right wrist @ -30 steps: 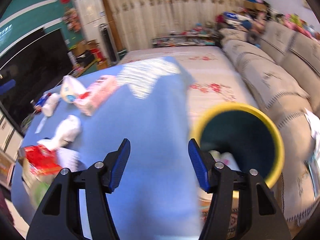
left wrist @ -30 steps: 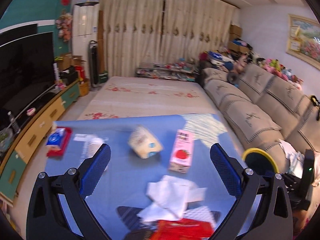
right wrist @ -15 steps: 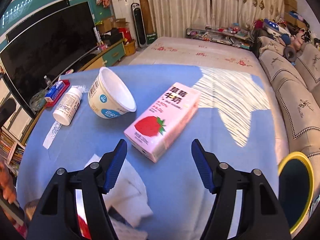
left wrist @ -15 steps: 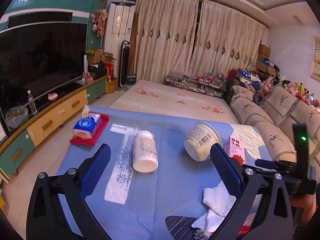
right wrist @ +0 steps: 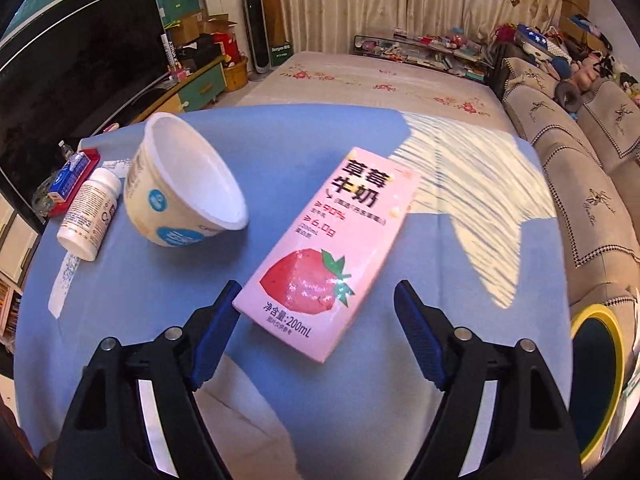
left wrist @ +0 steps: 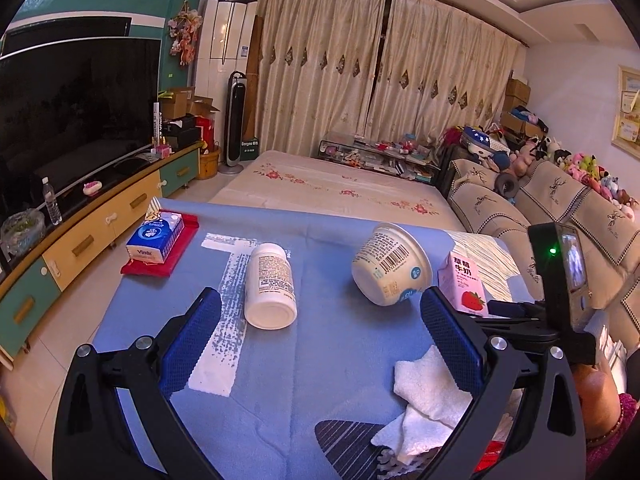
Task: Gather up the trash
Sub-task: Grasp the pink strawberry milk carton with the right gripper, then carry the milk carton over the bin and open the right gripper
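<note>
1. Right gripper [right wrist: 318, 320]: jaws wide, empty, lined up on the strawberry milk carton [right wrist: 328, 264] lying flat at frame centre on the blue tabletop [right wrist: 460, 280].
2. Left gripper [left wrist: 320, 324]: jaws wide, empty.
3. Step: approach to the carton.
4. Next: advance, close across the carton, carry it to the yellow-rimmed bin [right wrist: 596, 384], lower right.

Pink strawberry milk carton [right wrist: 326, 258] flat on blue tablecloth; cream cup [right wrist: 182, 188] tipped; white bottle [right wrist: 89, 214] lying.

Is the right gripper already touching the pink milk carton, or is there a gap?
Apart. In the right wrist view the right gripper is open, and blue tablecloth shows between the pink milk carton and the right finger; at the left fingertip the gap is very narrow.
</note>
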